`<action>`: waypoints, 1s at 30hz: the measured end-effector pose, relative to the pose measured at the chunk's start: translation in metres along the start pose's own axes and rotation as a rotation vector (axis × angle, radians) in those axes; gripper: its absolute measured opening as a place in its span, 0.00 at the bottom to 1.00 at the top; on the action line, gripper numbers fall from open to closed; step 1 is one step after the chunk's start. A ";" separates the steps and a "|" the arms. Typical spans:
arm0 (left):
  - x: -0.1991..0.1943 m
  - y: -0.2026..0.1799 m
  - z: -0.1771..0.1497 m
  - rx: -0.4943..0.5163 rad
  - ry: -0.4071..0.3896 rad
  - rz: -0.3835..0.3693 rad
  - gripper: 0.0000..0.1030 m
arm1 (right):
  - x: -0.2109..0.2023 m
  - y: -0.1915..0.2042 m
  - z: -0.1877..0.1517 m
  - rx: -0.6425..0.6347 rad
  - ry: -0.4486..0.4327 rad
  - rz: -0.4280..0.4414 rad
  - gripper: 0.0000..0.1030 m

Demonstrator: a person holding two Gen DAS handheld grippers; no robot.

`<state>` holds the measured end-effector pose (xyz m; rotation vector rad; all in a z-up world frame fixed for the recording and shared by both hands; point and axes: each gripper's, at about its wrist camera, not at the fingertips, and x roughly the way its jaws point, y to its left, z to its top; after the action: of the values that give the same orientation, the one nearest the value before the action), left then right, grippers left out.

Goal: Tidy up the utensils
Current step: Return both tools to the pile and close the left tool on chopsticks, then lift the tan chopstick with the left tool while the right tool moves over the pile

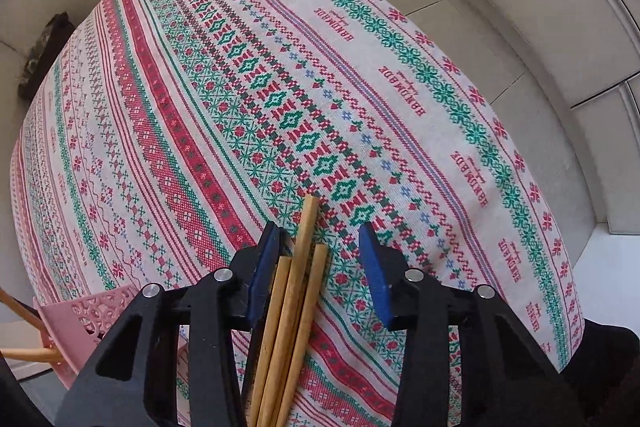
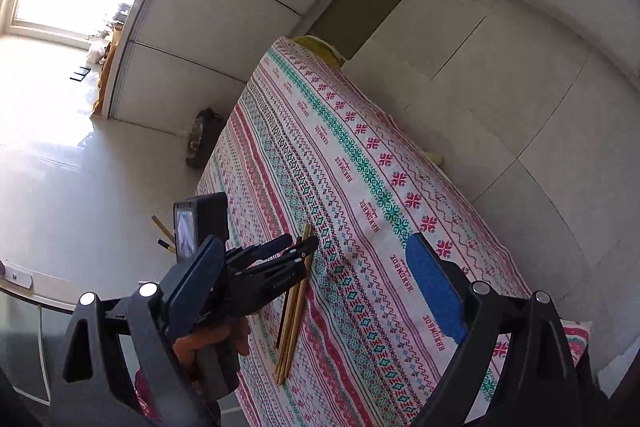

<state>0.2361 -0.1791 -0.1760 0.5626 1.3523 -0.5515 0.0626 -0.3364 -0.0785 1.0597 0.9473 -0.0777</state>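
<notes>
1. The left gripper [image 1: 322,247] is seen lowered over the chopsticks [image 2: 294,301], jaws partly closed; contact cannot be told.
2. The chopsticks lie on the patterned tablecloth [image 2: 360,187].
3. The right gripper [image 2: 316,291] is held wide, empty.

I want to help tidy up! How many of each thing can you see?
Basket: 1
Chopsticks on cloth: 3 clear, maybe more
Chopsticks poking from basket: 2
Claws: 2, left claw and right claw
Cloth: 1
Total: 9
</notes>
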 end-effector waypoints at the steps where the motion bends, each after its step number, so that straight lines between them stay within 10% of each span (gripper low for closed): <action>1: 0.002 0.001 0.001 0.002 -0.002 0.000 0.37 | 0.001 -0.002 0.001 0.004 0.008 0.000 0.87; 10: 0.017 0.000 0.002 0.002 -0.009 -0.039 0.10 | 0.003 -0.007 0.001 0.022 0.028 -0.036 0.87; 17: 0.002 0.019 -0.048 -0.188 -0.078 -0.168 0.06 | 0.015 -0.002 -0.002 -0.004 0.076 -0.095 0.87; 30: -0.141 0.035 -0.187 -0.294 -0.468 -0.286 0.06 | 0.124 0.037 -0.062 -0.148 0.270 -0.284 0.53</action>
<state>0.1019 -0.0231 -0.0591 -0.0084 1.0409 -0.6532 0.1183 -0.2235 -0.1473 0.8061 1.3245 -0.0986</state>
